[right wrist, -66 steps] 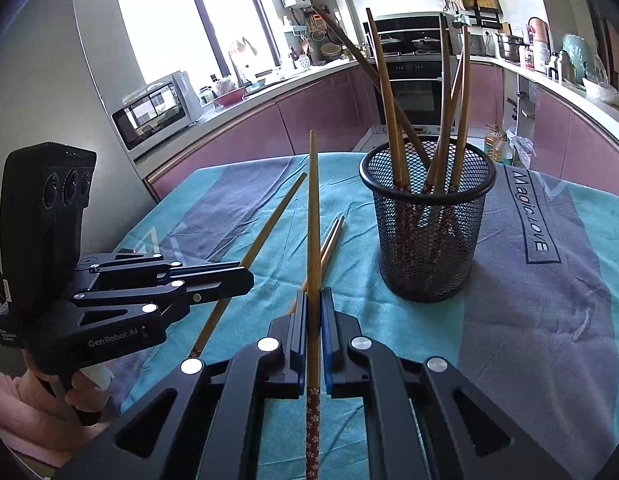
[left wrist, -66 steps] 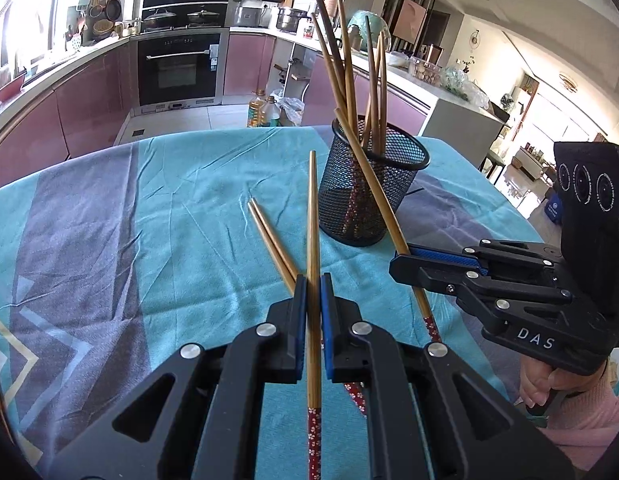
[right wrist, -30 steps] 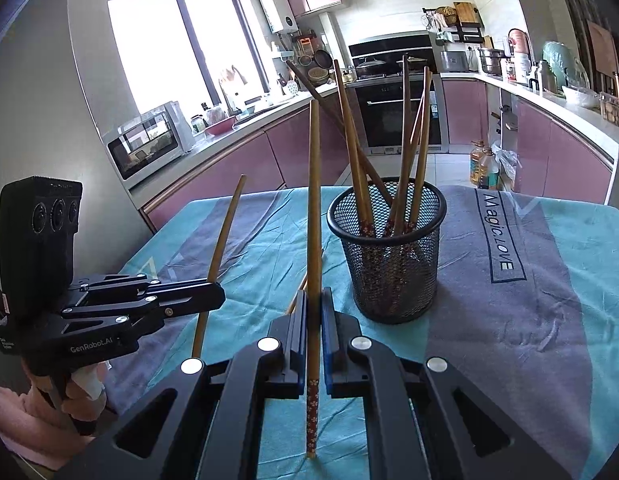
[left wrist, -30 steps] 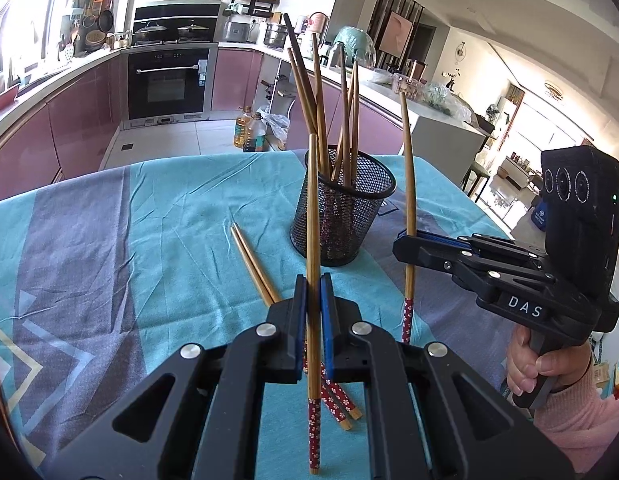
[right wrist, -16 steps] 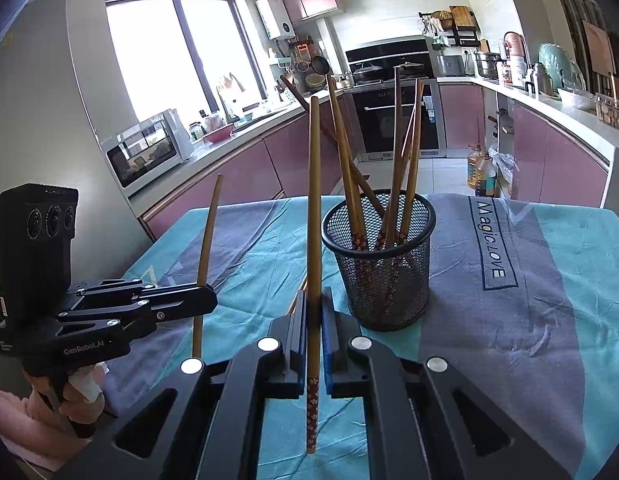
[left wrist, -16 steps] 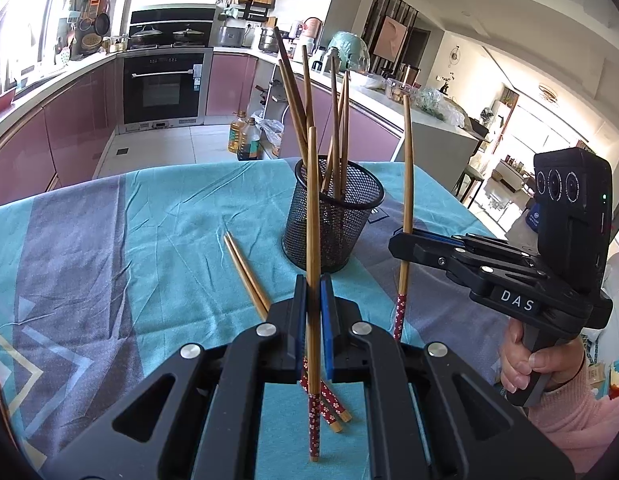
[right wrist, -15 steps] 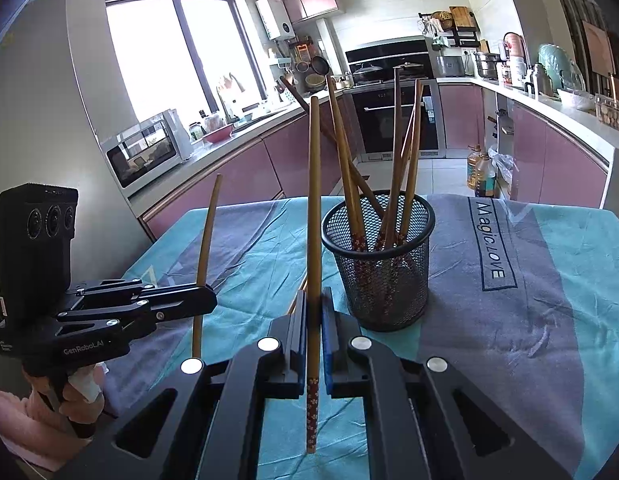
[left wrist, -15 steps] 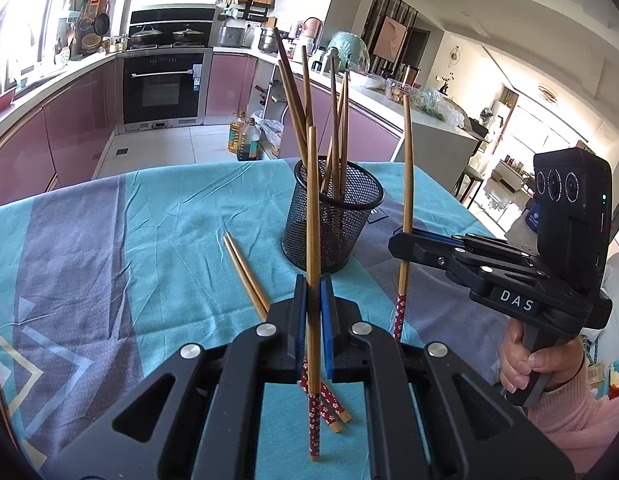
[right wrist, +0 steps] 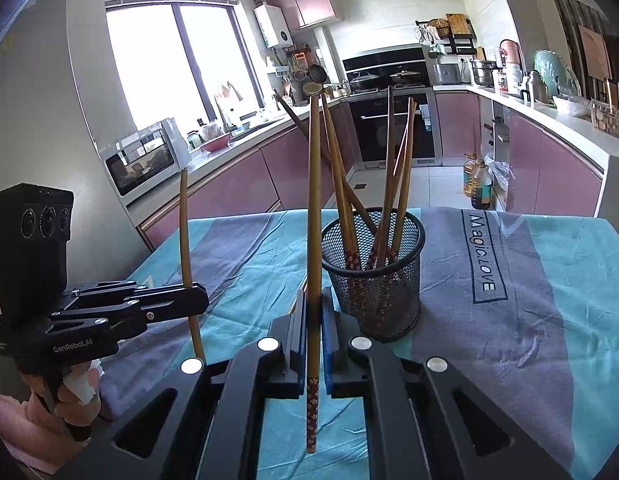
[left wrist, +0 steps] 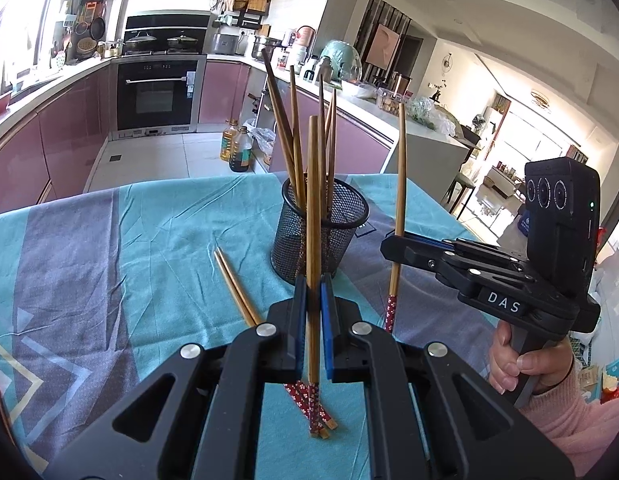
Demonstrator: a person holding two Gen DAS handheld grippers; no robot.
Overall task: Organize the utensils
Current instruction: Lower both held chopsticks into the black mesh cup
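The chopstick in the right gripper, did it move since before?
Yes. The chopstick in the right gripper has swung from slanted to upright, beside the mesh holder.

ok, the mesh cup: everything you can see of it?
The mesh cup is a round black wire-mesh holder, apparently metal, with a solid rolled rim, standing upright on the tablecloth. It holds about six chopsticks leaning at different angles, patterned red ends down. Neither gripper touches it. Two loose chopsticks lie on the cloth beside it.
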